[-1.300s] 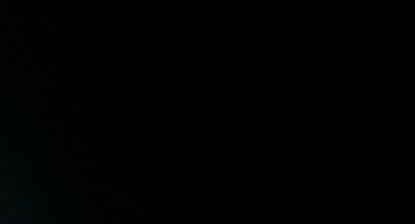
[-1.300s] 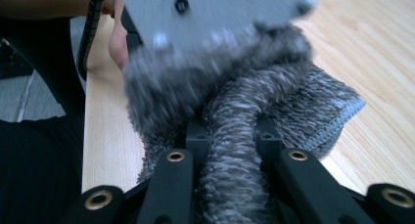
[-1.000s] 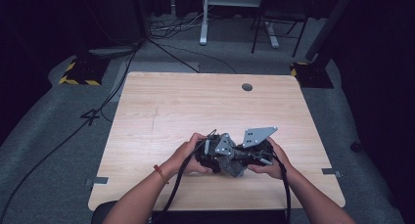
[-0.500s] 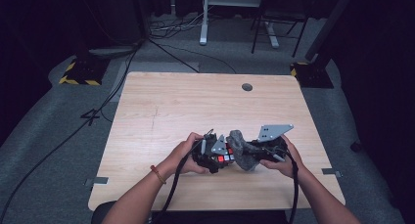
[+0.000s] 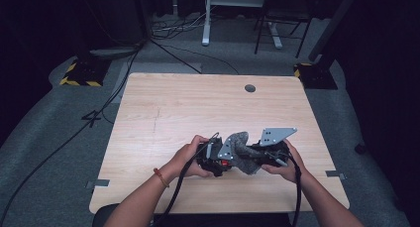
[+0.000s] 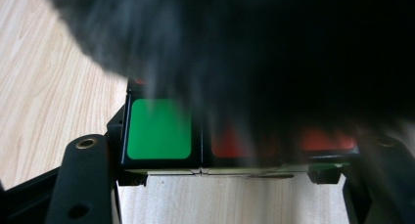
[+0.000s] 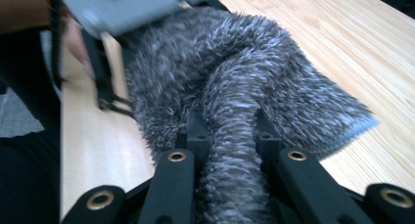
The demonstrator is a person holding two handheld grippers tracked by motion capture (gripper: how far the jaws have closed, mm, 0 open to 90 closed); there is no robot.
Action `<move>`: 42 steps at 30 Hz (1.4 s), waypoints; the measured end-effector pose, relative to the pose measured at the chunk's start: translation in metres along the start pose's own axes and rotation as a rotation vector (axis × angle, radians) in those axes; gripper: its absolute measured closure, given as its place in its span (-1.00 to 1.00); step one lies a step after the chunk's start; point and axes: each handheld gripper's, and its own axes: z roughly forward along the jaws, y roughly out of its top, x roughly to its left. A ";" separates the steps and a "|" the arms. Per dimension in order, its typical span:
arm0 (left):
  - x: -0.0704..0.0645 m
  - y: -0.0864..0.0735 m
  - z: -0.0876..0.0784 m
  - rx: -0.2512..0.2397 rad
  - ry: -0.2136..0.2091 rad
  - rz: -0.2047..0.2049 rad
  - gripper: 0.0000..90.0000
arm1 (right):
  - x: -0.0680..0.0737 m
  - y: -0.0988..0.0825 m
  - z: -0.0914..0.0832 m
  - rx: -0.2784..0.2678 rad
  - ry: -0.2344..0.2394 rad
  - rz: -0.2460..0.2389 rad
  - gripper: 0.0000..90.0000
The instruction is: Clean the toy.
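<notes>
Two grippers working together: left gripper (image 5: pixel 218 160) clamping a colour-tiled cube (image 6: pixel 159 128) steady, right gripper (image 7: pixel 230 150) pinching grey fuzzy cloth (image 7: pixel 235 87), seemingly wiping it.

We see a pale wooden table (image 5: pixel 163 113) with a round grommet (image 5: pixel 250 88) near its far edge.

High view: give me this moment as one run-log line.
left gripper: shut on puzzle cube | right gripper: shut on grey fuzzy cloth | cloth laid against cube | table
</notes>
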 end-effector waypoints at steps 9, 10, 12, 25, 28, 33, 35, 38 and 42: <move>0.003 -0.001 0.002 -0.029 -0.016 -0.049 -0.25 | 0.011 0.009 0.015 0.000 0.006 -0.023 0.70; 0.004 -0.001 0.001 -0.032 -0.015 -0.058 -0.25 | 0.010 0.008 0.014 0.000 -0.007 -0.030 0.70; 0.004 -0.002 0.000 -0.031 -0.016 -0.066 -0.25 | 0.006 0.006 0.011 -0.006 -0.020 -0.020 0.70; 0.007 -0.010 -0.019 -0.140 -0.044 -0.081 -0.25 | -0.016 -0.021 0.013 0.001 -0.033 0.065 0.71; 0.005 -0.009 -0.017 -0.124 -0.036 -0.062 -0.25 | -0.014 -0.021 0.012 -0.028 -0.011 0.061 0.72; 0.003 -0.006 -0.013 -0.115 -0.038 -0.048 -0.25 | -0.010 -0.017 0.006 -0.093 0.016 0.054 0.72; 0.003 -0.005 -0.011 -0.106 -0.040 -0.042 -0.26 | -0.007 -0.015 0.005 -0.111 0.020 0.050 0.72; 0.002 -0.002 -0.006 -0.082 -0.027 -0.031 -0.26 | -0.004 -0.012 0.006 -0.125 0.029 0.047 0.72; -0.002 0.003 0.001 -0.055 -0.016 -0.010 -0.27 | 0.002 -0.006 0.012 -0.117 0.046 0.028 0.72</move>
